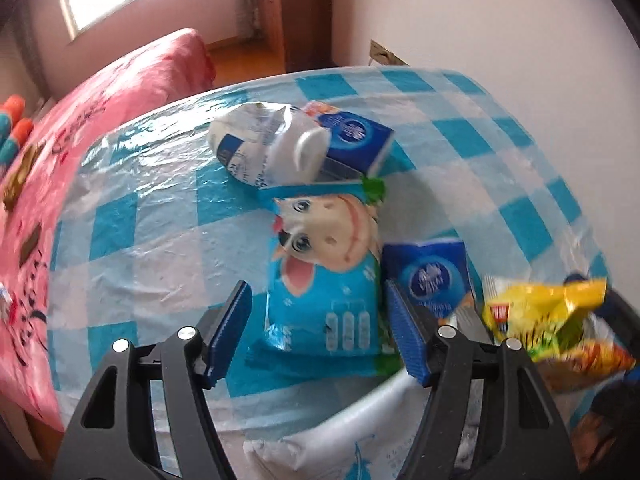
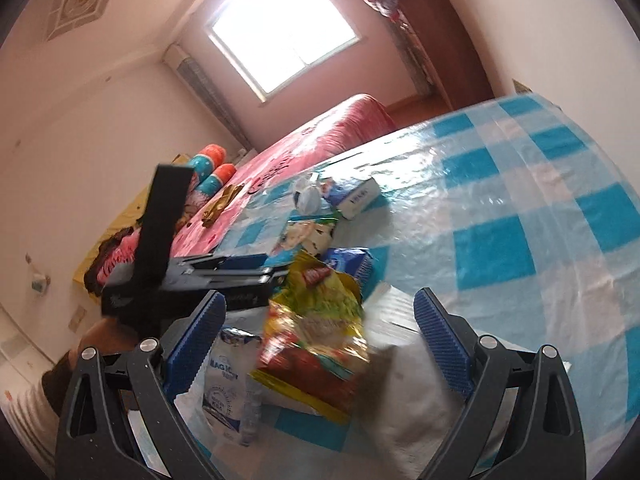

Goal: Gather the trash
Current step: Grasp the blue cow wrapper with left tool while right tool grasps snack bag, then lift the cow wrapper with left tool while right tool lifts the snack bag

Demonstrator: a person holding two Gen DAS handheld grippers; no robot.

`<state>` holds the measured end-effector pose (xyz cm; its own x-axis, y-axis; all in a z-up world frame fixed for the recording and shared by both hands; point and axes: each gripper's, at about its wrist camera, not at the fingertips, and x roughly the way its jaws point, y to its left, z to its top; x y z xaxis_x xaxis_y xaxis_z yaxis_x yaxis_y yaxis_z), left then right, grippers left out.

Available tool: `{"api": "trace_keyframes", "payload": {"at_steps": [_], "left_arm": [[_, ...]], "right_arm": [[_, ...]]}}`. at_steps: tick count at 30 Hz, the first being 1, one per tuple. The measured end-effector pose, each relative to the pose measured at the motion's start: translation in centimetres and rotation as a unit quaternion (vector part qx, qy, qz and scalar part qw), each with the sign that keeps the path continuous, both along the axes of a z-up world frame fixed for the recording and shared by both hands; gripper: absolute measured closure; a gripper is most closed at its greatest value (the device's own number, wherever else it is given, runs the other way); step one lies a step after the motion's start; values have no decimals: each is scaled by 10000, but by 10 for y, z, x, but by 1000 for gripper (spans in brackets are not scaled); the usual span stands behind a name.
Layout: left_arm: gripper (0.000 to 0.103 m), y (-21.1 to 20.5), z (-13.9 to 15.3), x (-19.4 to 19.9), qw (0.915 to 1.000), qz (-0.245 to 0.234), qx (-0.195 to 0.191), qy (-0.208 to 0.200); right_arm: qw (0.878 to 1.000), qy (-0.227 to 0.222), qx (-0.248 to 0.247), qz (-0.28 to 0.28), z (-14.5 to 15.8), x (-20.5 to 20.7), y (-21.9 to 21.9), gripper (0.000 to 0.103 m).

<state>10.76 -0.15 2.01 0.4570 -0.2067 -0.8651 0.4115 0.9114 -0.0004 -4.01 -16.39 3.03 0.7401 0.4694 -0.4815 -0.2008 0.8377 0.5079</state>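
My left gripper point(image 1: 320, 312) is open, its blue pads on either side of a blue snack bag with a cartoon cow point(image 1: 324, 268) lying on the checked table. Beyond it lie a crumpled white packet point(image 1: 260, 144) and a blue carton point(image 1: 352, 140); another blue carton point(image 1: 432, 276) lies to the right. My right gripper point(image 2: 320, 332) is open; a yellow-and-red wrapper point(image 2: 316, 340) hangs blurred between its fingers above a white bag point(image 2: 404, 404). It also shows in the left wrist view point(image 1: 548, 320). A white-and-blue packet point(image 2: 228, 384) lies in the bag.
The table wears a blue-and-white checked plastic cloth point(image 1: 160, 208). A bed with a pink cover point(image 1: 100, 92) stands along its left side, with toys on it. A white wall point(image 1: 480, 12) is behind the table. The left gripper's body point(image 2: 200, 272) shows in the right wrist view.
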Motion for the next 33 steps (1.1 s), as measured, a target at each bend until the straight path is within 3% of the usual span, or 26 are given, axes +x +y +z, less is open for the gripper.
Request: {"api": "trace_keyframes", "payload": {"at_steps": [2, 6, 12, 15, 19, 33], "left_arm": [[34, 1, -3, 3, 9999, 89, -35, 39], [35, -3, -6, 2, 9999, 142, 34, -5], [49, -8, -7, 1, 9996, 249, 83, -49], [58, -10, -3, -1, 9995, 298, 85, -83], [61, -6, 0, -2, 9990, 440, 51, -36], [62, 47, 11, -27, 9919, 1179, -457, -92]], "right_arm": [[9998, 20, -218, 39, 0, 1, 6, 24], [9990, 23, -432, 76, -2, 1, 10, 33], [9991, 88, -322, 274, -6, 2, 8, 54], [9991, 96, -217, 353, -7, 3, 6, 59], [9990, 131, -84, 410, -10, 5, 2, 63], [9988, 107, 72, 470, -11, 7, -3, 76]]}}
